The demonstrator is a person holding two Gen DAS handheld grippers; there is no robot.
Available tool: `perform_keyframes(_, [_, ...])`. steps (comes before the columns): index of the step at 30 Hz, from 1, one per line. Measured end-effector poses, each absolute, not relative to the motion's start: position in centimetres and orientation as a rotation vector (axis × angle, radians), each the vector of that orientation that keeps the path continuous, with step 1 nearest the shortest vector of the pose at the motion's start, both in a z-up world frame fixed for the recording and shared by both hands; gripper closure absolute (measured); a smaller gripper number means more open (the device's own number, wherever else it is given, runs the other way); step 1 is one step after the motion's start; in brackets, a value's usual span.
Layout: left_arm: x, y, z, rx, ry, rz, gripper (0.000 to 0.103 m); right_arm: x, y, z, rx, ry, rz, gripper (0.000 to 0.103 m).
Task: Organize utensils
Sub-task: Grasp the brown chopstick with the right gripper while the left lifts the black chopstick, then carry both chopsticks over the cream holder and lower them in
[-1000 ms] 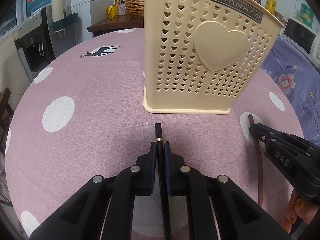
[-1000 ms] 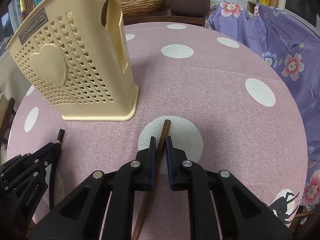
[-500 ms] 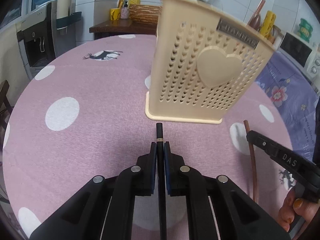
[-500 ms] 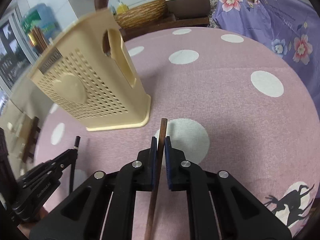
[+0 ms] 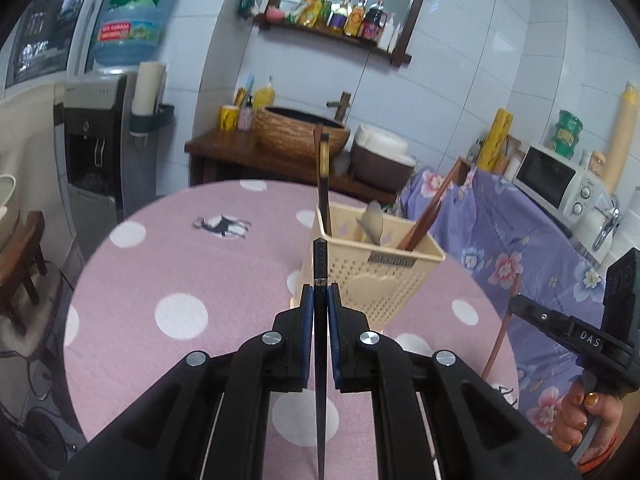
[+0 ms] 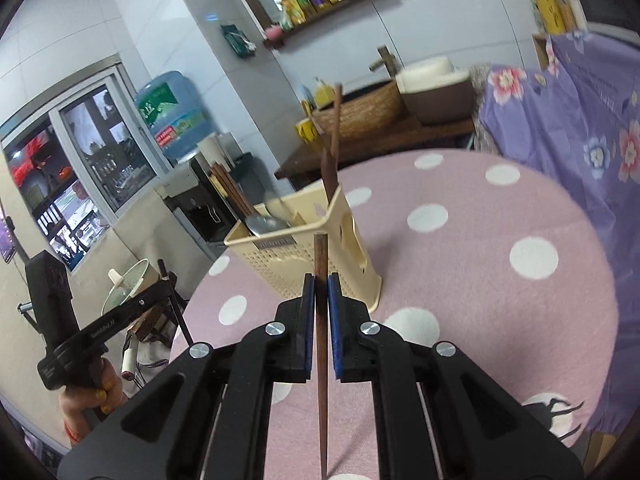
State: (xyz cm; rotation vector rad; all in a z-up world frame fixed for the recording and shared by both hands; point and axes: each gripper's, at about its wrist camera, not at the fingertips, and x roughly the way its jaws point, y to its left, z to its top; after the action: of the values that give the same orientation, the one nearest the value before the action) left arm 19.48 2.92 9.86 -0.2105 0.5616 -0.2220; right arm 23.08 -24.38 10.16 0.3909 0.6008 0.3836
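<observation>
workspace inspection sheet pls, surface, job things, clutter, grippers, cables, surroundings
surface: round table, pink polka-dot cloth.
job's things: cream utensil basket upright, holding chopsticks and a spoon; black chopstick; brown chopstick.
clutter: nothing seen on the table.
grippers: left hand-held gripper shut on the black chopstick; right hand-held gripper shut on the brown chopstick.
cables: cords on the floor, left of the table.
surroundings: water dispenser, microwave, wall shelf.
</observation>
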Motion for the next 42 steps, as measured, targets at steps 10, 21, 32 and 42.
perform_keyframes(10, [19.1,2.7,10.7,-0.202,0.540,-0.225,0.095,22.9,-23.6,11.8,0.332,0.583,0.396,0.095])
perform_keyframes(21, [19.5,3.2,14.0,-0.199,0.497,-0.260,0.095,23.1,-22.6,15.4,0.269,0.534,0.447,0.095])
perform_keyframes(32, [22.1,1.7,22.0,-0.132,0.443,-0.303,0.095,26.0,-21.4,24.4,0.163,0.475,0.462,0.095])
perform_keyframes(42, [25.6,1.7,27.1,-0.145,0.350,-0.223,0.095,29.2,-21.6,30.2,0.146,0.341,0.353,0.095])
